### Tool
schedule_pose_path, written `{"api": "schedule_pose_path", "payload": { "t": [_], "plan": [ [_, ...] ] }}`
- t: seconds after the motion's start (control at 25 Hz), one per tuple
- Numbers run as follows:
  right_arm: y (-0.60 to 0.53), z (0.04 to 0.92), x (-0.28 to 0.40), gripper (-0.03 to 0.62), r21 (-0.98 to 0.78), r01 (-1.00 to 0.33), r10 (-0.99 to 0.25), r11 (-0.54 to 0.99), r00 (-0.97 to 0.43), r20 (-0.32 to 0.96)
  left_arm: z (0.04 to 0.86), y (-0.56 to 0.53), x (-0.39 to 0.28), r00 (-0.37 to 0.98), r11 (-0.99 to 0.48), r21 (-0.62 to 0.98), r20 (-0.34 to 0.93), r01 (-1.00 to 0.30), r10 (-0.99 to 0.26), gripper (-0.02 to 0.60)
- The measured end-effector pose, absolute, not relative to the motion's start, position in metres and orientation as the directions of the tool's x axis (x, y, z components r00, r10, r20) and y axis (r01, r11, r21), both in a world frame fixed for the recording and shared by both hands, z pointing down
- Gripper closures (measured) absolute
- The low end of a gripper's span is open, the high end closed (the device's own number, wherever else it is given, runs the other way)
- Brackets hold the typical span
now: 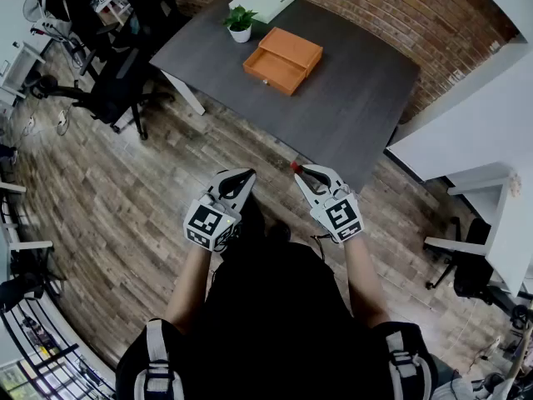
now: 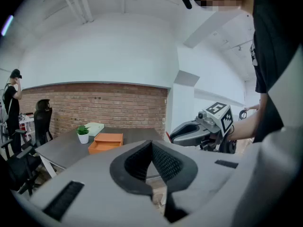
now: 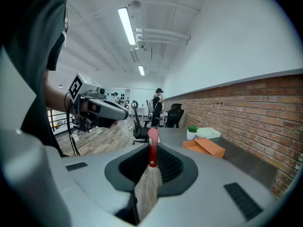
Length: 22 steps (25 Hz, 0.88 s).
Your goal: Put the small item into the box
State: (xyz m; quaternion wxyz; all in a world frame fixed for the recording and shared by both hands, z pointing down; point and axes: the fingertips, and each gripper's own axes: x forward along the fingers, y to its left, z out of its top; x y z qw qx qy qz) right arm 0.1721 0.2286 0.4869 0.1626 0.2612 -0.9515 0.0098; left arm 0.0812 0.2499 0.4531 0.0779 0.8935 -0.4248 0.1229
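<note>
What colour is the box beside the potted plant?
The box is orange; head view shows it best.

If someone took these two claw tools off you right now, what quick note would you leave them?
Left gripper: shut, empty.
Right gripper: shut on the small red item, held in the air.
The orange box sits open on the grey table ahead, beside a potted plant.
Done: item is in the grip.
Left: step up to the table and drop it in the box.
</note>
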Motion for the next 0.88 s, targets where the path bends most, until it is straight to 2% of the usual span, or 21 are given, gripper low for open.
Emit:
{"api": "schedule_pose_path", "payload": {
  "t": [0.36,0.88],
  "plan": [
    [0.228,0.483,0.174,0.530,0.061,-0.491,-0.485,0.869,-0.820,0.304,0.447,0.252,0.090,0.615,-0.640,0.015,0.293,-0.768,-0.732,0.558],
    [0.222,0.484,0.149,0.530,0.048,-0.455,-0.447,0.889,-0.841,0.306,0.449,0.253,0.065,0.605,-0.631,0.023,0.314,-0.775,-0.732,0.558]
  ]
}}
